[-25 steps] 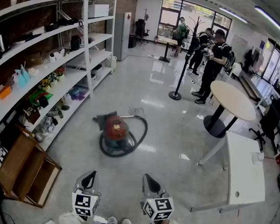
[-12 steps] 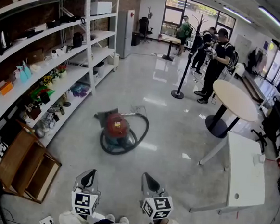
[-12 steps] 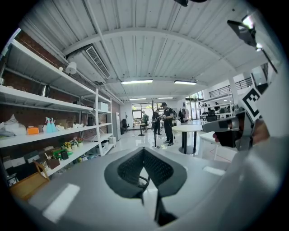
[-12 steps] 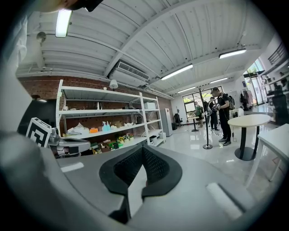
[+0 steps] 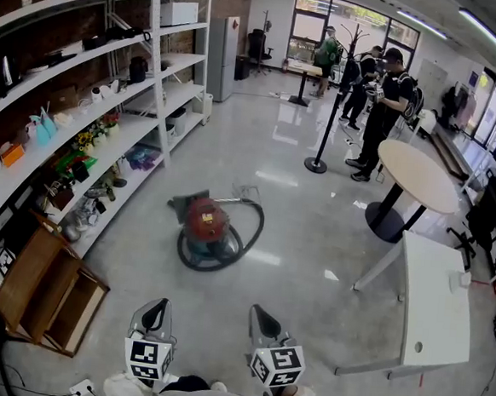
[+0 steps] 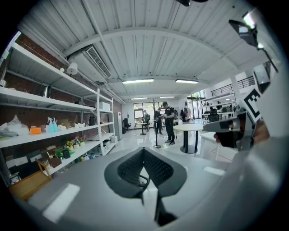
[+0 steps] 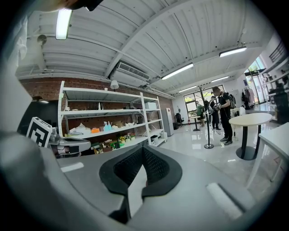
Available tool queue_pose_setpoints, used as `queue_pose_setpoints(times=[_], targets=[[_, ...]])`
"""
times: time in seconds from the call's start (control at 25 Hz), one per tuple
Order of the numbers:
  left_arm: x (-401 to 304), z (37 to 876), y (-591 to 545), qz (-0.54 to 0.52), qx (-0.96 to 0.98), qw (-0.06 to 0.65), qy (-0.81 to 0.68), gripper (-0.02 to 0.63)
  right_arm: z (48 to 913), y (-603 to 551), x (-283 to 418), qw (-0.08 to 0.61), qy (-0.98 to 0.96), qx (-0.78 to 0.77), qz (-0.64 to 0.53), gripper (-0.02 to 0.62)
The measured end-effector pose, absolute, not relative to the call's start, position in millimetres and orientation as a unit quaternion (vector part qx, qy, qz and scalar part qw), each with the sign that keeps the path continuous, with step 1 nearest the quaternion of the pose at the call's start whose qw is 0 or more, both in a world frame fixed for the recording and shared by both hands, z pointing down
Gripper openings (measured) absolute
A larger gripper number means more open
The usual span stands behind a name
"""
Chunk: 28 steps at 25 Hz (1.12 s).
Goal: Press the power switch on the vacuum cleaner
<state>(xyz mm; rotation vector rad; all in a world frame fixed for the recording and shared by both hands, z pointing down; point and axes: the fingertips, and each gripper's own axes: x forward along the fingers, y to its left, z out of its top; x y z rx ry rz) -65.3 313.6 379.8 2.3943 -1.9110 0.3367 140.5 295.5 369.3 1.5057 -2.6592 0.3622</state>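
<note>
You've got the left tool (image 5: 159,307) and right tool (image 5: 258,313) closed empty, well short of the vacuum cleaner (image 5: 207,224): mind its looped hose (image 5: 259,226) underfoot, and an off-centre push could roll it.

Right gripper (image 7: 143,153), fingers (image 7: 127,169) closed tip to tip, white shelving (image 7: 108,113) at left, standing person (image 7: 222,113) at right, glossy floor (image 7: 203,146).

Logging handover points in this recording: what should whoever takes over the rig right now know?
Left tool: jaws together, empty, held low near the body.
Right tool: jaws together, empty, beside the left one.
Vacuum cleaner: red canister on the floor ahead, hose looped around it, far from both tools.
Done: nothing yet; neither tool is at the vacuum cleaner.
Left: walk up, find the power switch (too small to make out from here) and press it, probably with a closed tool tip.
</note>
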Motion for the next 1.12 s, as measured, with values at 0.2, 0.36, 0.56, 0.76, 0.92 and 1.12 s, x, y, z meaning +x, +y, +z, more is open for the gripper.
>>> queue_pose_setpoints(times=[0.2,0.36,0.56,0.76,0.92,1.12], targets=[[-63.2,380.4,313.0,0.115,0.777,0.029,-0.619,0.0,369.8,293.3,143.0,0.026,-0.863,0.49,0.12,0.0],[-62.8,381.0,309.5,0.115,0.778,0.029,-0.617,0.0,372.2,293.4,140.8,0.028,-0.864,0.489,0.122,0.0],[-56.9,383.2,305.4,0.111,0.781,0.031,-0.613,0.0,375.6,290.5,145.6,0.032,-0.86,0.493,0.124,0.0],[-60.1,388.2,299.6,0.11,0.78,0.038,-0.615,0.0,377.2,283.9,143.1,0.036,-0.86,0.494,0.123,0.0],[-65.7,388.4,289.6,0.104,0.779,0.037,-0.617,0.0,377.7,275.4,137.9,0.038,-0.86,0.494,0.122,0.0],[-70.1,392.4,277.3,0.106,0.78,0.045,-0.615,0.0,378.3,264.0,131.6,0.042,-0.86,0.494,0.122,0.0]])
